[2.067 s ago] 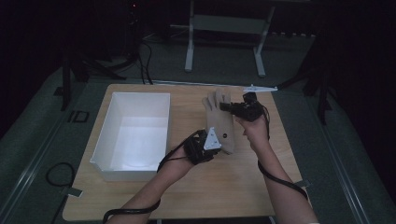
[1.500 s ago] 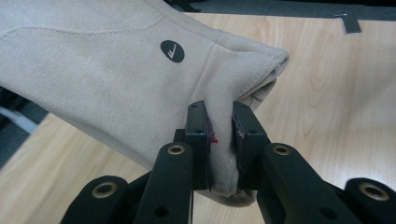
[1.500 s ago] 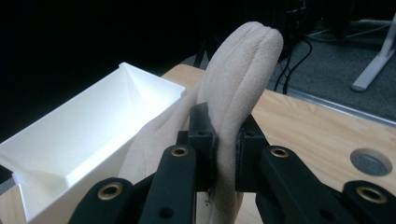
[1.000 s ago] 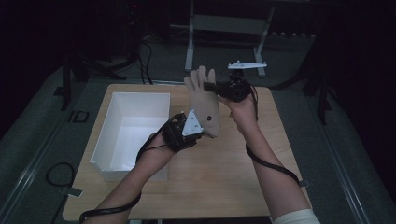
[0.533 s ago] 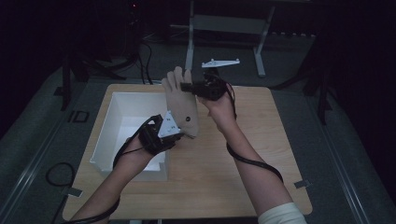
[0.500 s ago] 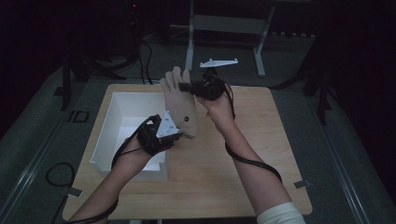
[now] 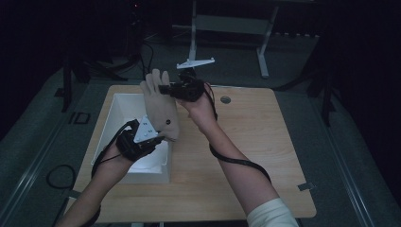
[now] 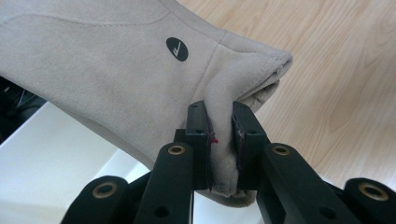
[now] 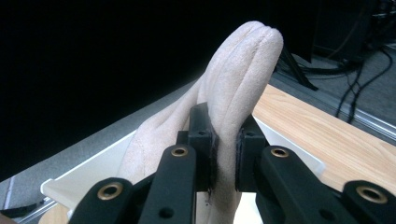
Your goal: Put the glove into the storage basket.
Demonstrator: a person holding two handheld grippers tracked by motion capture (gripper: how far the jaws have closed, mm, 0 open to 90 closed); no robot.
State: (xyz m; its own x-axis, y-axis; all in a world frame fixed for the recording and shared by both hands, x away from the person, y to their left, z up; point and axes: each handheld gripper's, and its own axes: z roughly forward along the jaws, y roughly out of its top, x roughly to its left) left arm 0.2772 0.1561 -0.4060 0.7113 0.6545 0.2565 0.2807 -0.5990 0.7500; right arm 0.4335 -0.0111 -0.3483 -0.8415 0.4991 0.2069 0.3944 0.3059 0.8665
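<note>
A beige fabric glove [image 7: 160, 106] hangs stretched in the air between my two grippers, above the right wall of a white bin [image 7: 118, 111]. My left gripper [image 7: 158, 138] is shut on the glove's cuff edge [image 8: 223, 154], near a small black round logo [image 8: 177, 49]. My right gripper [image 7: 163, 89] is shut on the glove's finger end [image 9: 226, 140], with the fingertips of the glove sticking up past the jaws. The glove [image 9: 243, 70] stands almost upright, fingers up and cuff down.
The white bin sits on the left half of a light wooden table [image 7: 255, 142]. A small round grey hole [image 7: 225, 100] marks the table's far side. Dark floor, cables and a metal stand [image 7: 227, 23] lie beyond the table.
Both hands have carried the glove leftward from the table's middle to above the bin's right wall. Both grips have stayed the same.
</note>
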